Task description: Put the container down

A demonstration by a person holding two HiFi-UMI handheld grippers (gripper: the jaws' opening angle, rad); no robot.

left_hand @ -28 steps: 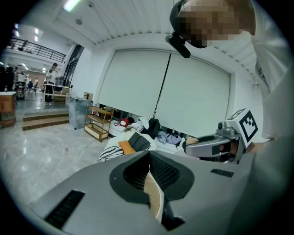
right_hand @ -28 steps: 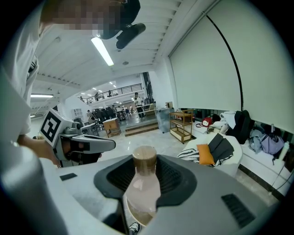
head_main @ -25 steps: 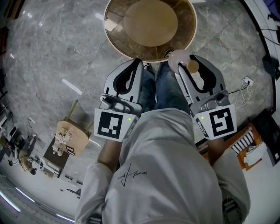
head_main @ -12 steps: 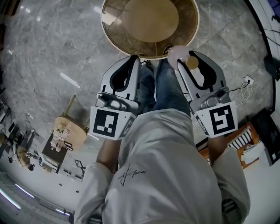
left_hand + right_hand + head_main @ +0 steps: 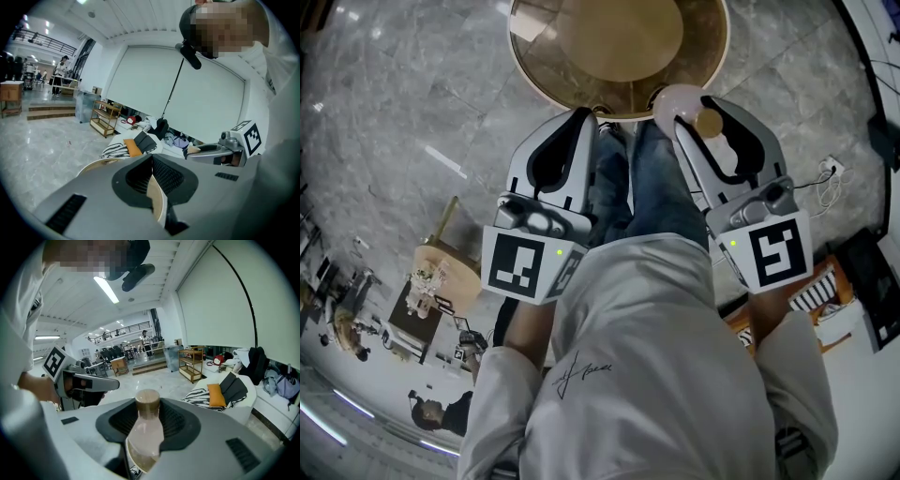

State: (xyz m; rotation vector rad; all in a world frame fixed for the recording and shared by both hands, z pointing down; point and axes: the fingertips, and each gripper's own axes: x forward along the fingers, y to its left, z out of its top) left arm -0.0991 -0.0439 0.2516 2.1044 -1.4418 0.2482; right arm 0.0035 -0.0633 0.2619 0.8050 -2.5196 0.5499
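Note:
The container [image 5: 678, 101] is a pale pink bottle with a tan cap, and my right gripper [image 5: 703, 112] is shut on it. It hangs at the near edge of the round wooden table [image 5: 530, 80], above the person's jeans. In the right gripper view the container [image 5: 147, 404] stands upright between the dark ribbed pads of the right gripper [image 5: 143, 437]. My left gripper [image 5: 579, 120] is held beside it at the left, near the table edge. In the left gripper view the left gripper [image 5: 151, 180] has its jaws together with nothing between them, and the table rim [image 5: 101, 164] shows beyond.
A small wooden stool [image 5: 441, 272] with clutter stands on the marble floor at the left. Cables and a socket [image 5: 830, 173] lie at the right, near an orange crate [image 5: 825, 305]. A white sofa [image 5: 220, 397] with cushions and a low shelf [image 5: 105, 119] stand further off.
Both grippers have moved forward toward the round table, and the left one has drifted a little left. The container stays held in the right gripper.

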